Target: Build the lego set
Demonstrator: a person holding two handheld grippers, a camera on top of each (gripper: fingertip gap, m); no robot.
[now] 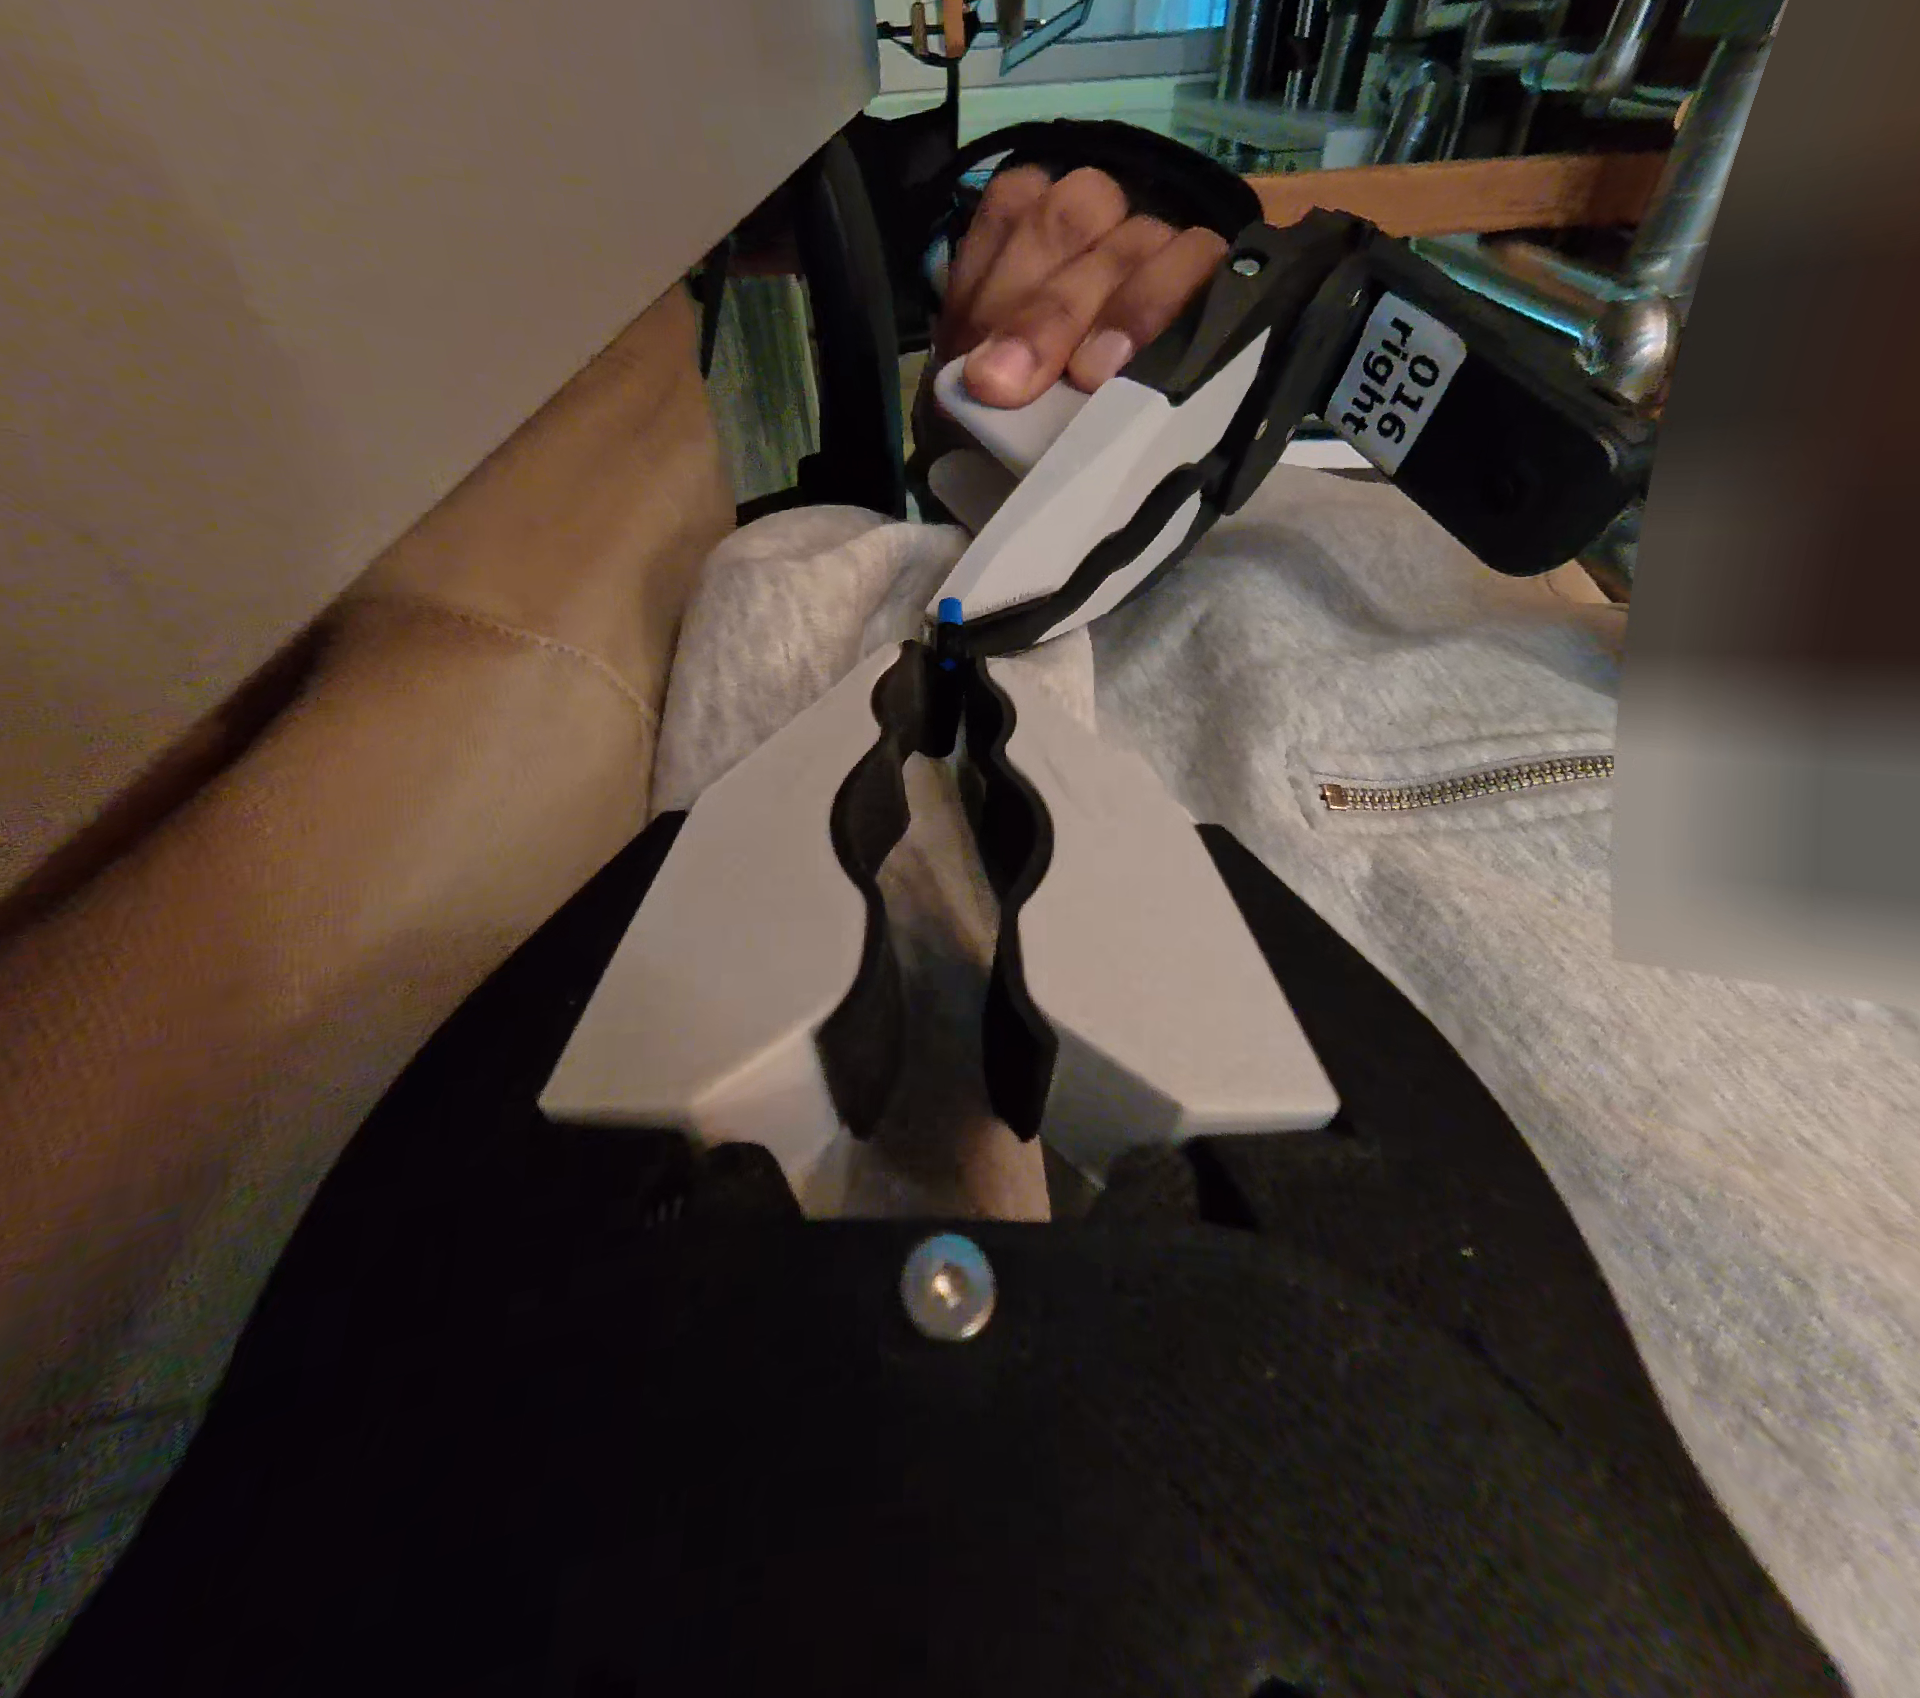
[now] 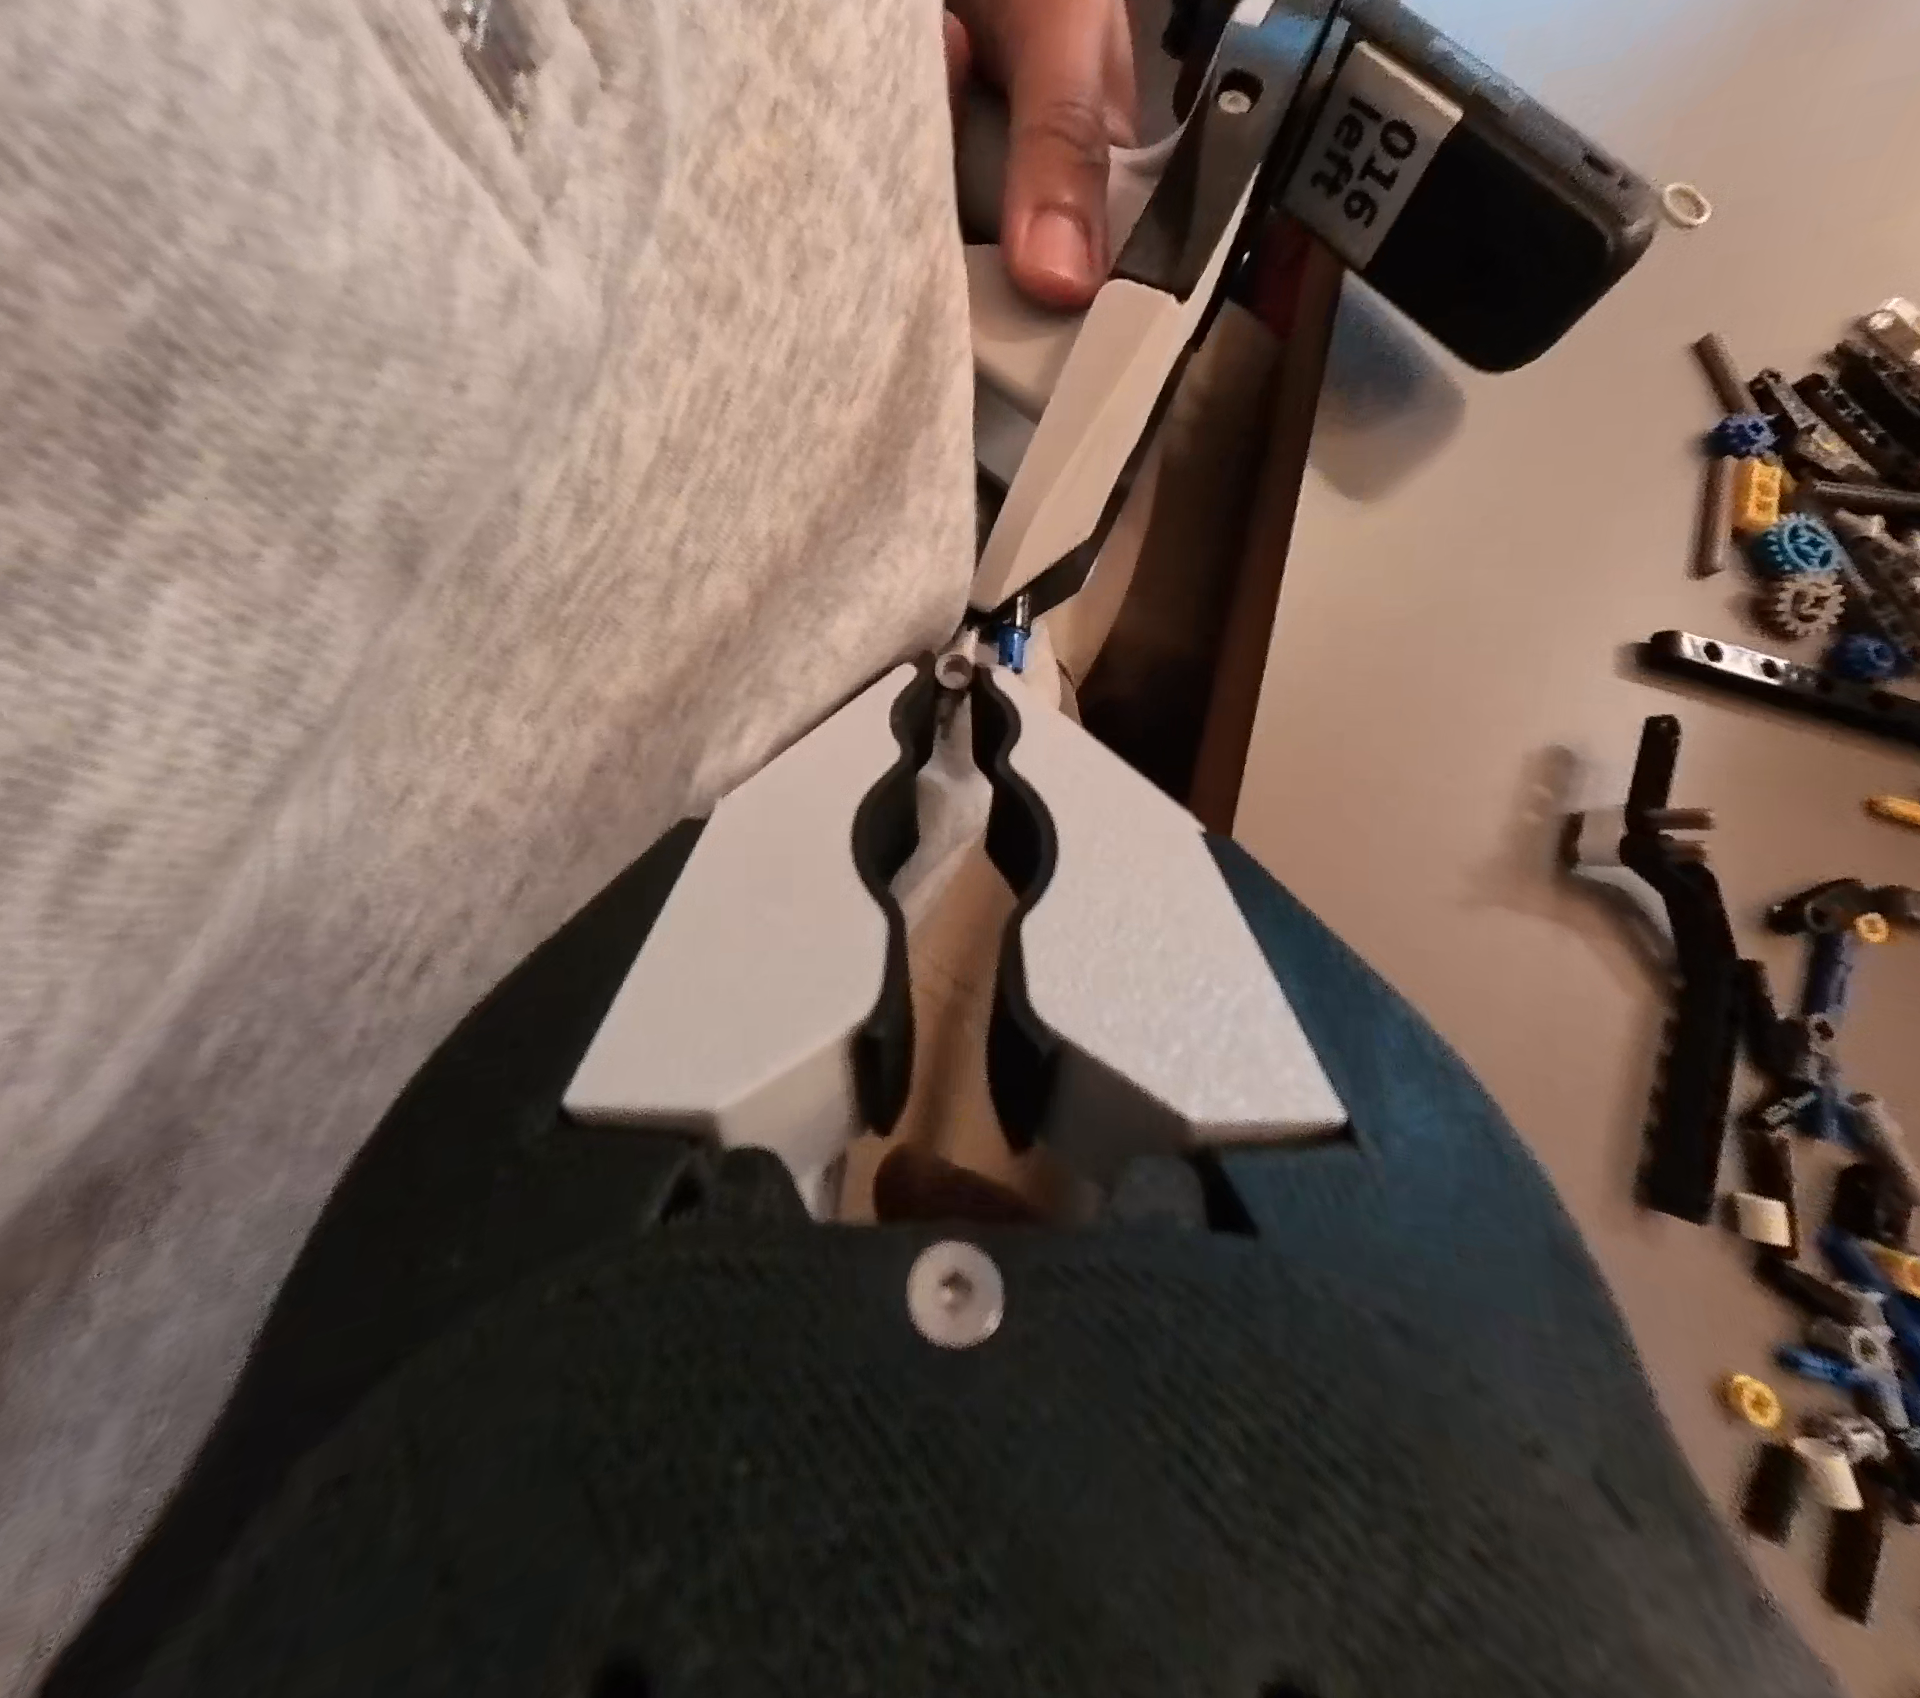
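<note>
Left wrist view: your left tongs [image 1: 943,692] pinch a blue-tipped black pin [image 1: 947,680], your right tongs [image 2: 956,684] a grey sleeve [image 2: 954,667], tip-to-tip over your lap. Misalign, and either drops.

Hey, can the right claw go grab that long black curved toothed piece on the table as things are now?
Probably not yet: the right claw is shut on a small grey piece, though the curved toothed piece lies uncovered.

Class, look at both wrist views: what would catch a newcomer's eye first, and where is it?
Mid-frame, the left gripper and right gripper meet tip to tip in front of a grey sweatshirt, pinching a small black and blue pin and a small grey piece. Loose lego parts litter the table at the right view's right edge.
</note>
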